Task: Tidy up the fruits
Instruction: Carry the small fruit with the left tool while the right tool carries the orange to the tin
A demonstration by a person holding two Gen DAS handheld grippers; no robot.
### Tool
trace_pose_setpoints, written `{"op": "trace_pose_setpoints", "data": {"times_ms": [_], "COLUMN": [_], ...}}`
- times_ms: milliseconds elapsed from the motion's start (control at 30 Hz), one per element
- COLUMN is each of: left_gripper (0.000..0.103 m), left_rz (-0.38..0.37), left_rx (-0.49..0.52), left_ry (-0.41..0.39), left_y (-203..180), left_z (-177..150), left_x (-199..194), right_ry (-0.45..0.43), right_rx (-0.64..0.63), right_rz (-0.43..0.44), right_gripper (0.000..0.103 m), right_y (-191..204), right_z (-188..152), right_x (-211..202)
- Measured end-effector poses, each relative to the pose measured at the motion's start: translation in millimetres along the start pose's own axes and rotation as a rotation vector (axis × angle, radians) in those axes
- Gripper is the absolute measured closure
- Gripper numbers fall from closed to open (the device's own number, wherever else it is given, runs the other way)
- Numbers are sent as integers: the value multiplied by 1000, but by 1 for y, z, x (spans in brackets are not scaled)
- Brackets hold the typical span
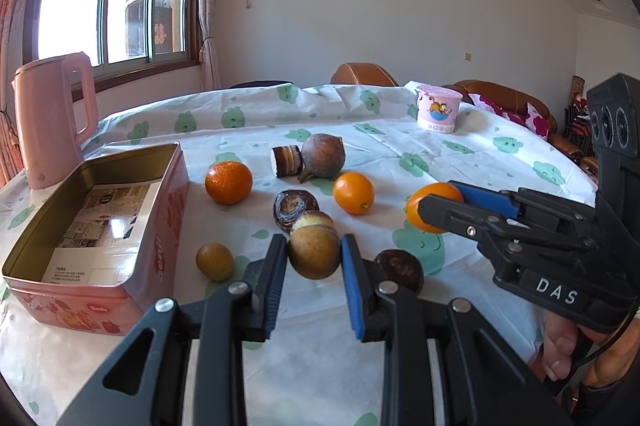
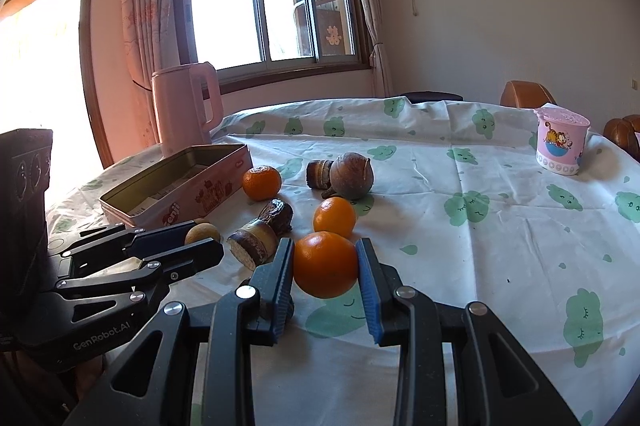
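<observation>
Sitting between right tongs (image 2: pixel 324 262): orange (image 2: pixel 325 264).

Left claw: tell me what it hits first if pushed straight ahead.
The left claw already has a yellow-brown round fruit between its fingers, so it meets that at once. Just behind it, apparently, sits a sliced brown roll piece; depth is uncertain.

From my left wrist view, the right gripper (image 1: pixel 438 208) covers the near side of an orange (image 1: pixel 430 204), and my own fingers hide part of the dark pastry (image 1: pixel 400 268). The print on the paper inside the tin (image 1: pixel 100 226) is too small to read. At lower left of the right wrist view, the left gripper (image 2: pixel 200 240) hides most of a yellow-brown fruit (image 2: pixel 202 232).
</observation>
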State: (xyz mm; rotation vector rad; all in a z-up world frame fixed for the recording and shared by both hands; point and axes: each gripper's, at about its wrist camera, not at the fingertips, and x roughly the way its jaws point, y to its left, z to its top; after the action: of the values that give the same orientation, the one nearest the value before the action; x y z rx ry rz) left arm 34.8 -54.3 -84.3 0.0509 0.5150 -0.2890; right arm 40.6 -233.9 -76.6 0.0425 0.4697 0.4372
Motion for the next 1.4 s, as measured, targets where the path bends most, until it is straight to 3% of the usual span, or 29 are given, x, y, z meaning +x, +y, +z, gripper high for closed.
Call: {"op": "trace_pose_setpoints", "data": {"times_ms": [1033, 1400], "left_gripper": [74, 74], "left_rz": [75, 107], "left_rx": [28, 23], "left_ry": [-101, -124], "left_y": [-1, 8], "left_z": [5, 10], "left_x": [-16, -23], "right_ry": [-112, -114], "right_rx": [-45, -70], "right_rz": [39, 27], "right_gripper": [70, 70], "right_y": [5, 15], "right_z": [-5, 2], "right_x": [-16, -19]}}
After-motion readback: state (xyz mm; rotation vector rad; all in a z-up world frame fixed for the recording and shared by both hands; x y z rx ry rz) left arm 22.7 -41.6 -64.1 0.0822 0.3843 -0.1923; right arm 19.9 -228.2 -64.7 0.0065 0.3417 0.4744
